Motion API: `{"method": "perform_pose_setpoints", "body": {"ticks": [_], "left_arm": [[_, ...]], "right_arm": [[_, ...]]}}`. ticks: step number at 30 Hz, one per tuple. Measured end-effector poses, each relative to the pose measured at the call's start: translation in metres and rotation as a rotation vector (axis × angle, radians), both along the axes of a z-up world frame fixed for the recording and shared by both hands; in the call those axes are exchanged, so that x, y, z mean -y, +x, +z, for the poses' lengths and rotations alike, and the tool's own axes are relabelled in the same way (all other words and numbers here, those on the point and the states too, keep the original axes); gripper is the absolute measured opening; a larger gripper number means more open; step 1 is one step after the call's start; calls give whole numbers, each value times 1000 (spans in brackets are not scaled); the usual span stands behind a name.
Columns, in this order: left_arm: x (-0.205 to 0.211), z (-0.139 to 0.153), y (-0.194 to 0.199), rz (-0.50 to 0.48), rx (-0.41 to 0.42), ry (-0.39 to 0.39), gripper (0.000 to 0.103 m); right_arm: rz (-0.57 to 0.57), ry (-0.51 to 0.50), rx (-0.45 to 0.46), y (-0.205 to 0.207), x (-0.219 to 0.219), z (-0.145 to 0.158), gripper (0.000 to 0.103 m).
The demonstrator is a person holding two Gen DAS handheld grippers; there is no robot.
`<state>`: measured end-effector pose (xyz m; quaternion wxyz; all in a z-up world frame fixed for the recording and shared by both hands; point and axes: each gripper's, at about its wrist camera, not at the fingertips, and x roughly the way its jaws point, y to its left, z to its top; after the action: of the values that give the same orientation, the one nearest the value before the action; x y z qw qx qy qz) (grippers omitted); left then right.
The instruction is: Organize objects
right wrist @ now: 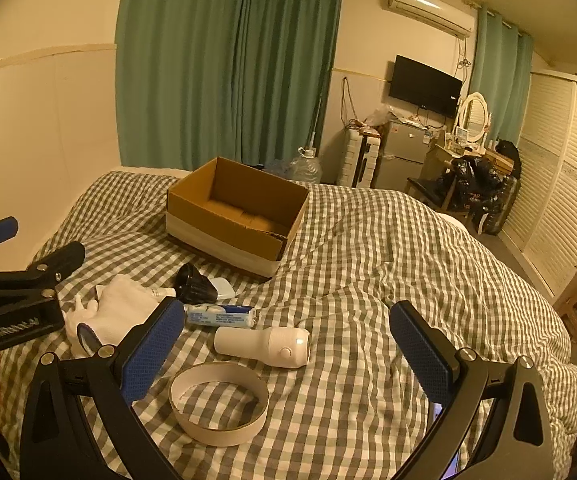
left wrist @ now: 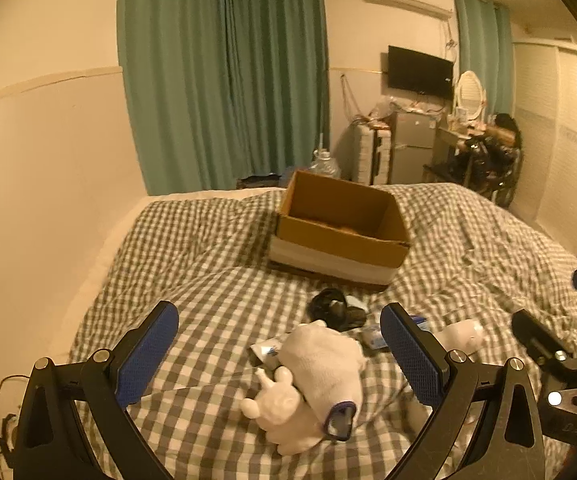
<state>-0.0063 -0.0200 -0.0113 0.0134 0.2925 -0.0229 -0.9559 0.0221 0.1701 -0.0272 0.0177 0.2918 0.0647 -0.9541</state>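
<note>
An open cardboard box [left wrist: 340,226] [right wrist: 236,216] stands on the checked bedspread. In front of it lie a white cloth [left wrist: 324,364] [right wrist: 124,308] over a white figurine [left wrist: 276,404], a black object [left wrist: 330,308] [right wrist: 194,282], a small blue-and-white tube [right wrist: 220,316], a white handheld device [right wrist: 264,346] and a cardboard tape ring [right wrist: 218,404]. My left gripper [left wrist: 280,360] is open, its fingers either side of the cloth and figurine. My right gripper [right wrist: 288,356] is open above the white device and ring. Each gripper shows at the edge of the other's view.
The bed [right wrist: 388,280] fills the foreground, with a wall to the left. Beyond its far edge are green curtains [left wrist: 224,72], a water jug [right wrist: 306,166], a small fridge [right wrist: 402,152], a cluttered dressing table [right wrist: 472,152] and slatted wardrobe doors [right wrist: 560,184].
</note>
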Motion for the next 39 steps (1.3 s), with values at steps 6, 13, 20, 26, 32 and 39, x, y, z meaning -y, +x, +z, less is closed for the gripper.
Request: {"method": "perform_pose_setpoints", "body": {"ticks": [6, 13, 20, 26, 32, 39], "left_arm": [[1, -6, -1, -8, 23, -1, 103], [1, -12, 4, -24, 37, -7, 103], [4, -31, 12, -35, 75, -19, 103], [-2, -49, 9, -40, 115, -40, 103], [-12, -58, 2, -61, 112, -58, 102], [-21, -78, -14, -112, 158, -49, 66]], "right_arm": [[56, -12, 19, 3, 3, -4, 103], [99, -11, 55, 1, 12, -16, 103], [110, -6, 95, 4, 10, -29, 103], [145, 25, 191, 2, 17, -60, 103], [157, 36, 274, -9, 22, -91, 103], [195, -23, 307, -13, 19, -101, 88]]}}
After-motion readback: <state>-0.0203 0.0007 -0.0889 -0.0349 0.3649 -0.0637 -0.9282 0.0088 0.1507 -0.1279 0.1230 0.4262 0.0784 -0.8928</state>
